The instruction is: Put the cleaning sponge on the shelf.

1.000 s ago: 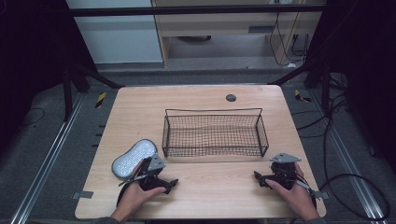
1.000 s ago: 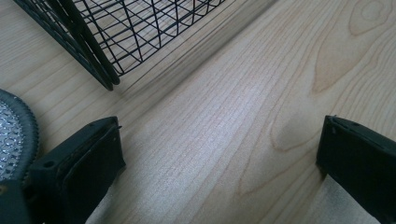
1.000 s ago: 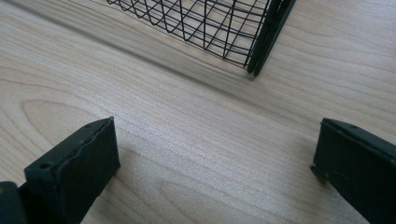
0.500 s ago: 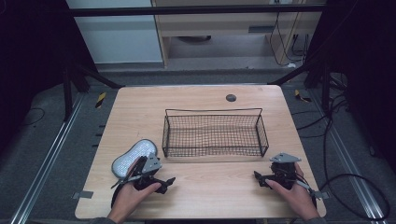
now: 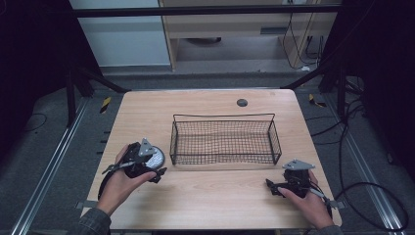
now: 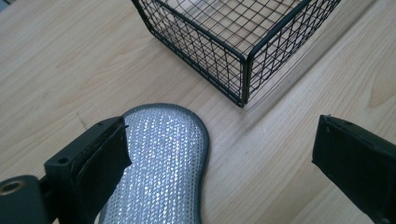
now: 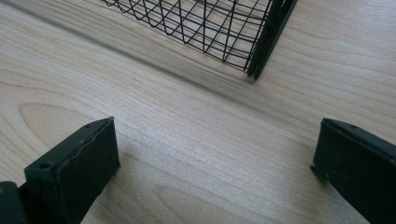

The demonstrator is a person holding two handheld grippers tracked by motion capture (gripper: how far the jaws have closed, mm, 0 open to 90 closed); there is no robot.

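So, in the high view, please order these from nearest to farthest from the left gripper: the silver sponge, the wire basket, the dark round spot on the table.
From the left gripper:
1. Silver sponge, directly under it, at the table's left side.
2. Wire basket, just to its right, mid-table.
3. Dark round spot, beyond the basket, near the table's far edge.

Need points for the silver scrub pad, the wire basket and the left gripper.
silver scrub pad [image 6: 168, 154]: left gripper view, middle of its sparkly top face.
wire basket [image 5: 222, 118]: high view, far top rim wire.
left gripper [image 5: 161, 172]: high view, between its open jaw tips, just right of the pad.
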